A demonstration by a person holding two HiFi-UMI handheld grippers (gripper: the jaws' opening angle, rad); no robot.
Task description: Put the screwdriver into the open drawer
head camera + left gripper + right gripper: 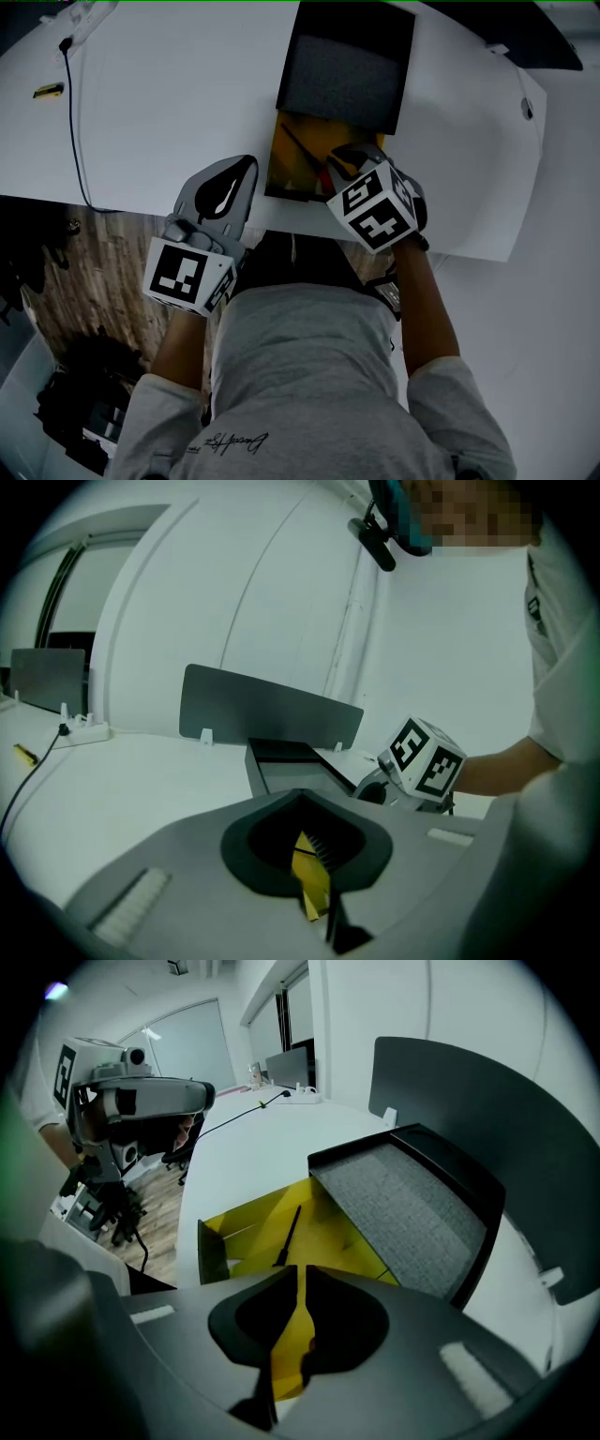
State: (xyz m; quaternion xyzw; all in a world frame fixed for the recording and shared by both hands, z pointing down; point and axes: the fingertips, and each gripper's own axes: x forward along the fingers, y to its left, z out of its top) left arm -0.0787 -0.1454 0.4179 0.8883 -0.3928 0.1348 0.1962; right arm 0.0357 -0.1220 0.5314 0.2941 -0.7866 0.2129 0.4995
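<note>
My right gripper hangs over the near end of the open yellow drawer, its fingers released and only a thin slit apart with nothing between them. The screwdriver lies flat on the drawer floor, just beyond and below those fingertips. My left gripper is left of the drawer, fingertips clenched together and empty.

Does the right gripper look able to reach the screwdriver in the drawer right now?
Probably yes: the drawer stands open, the screwdriver lies uncovered inside, and the right gripper hangs just above, nothing between.
</note>
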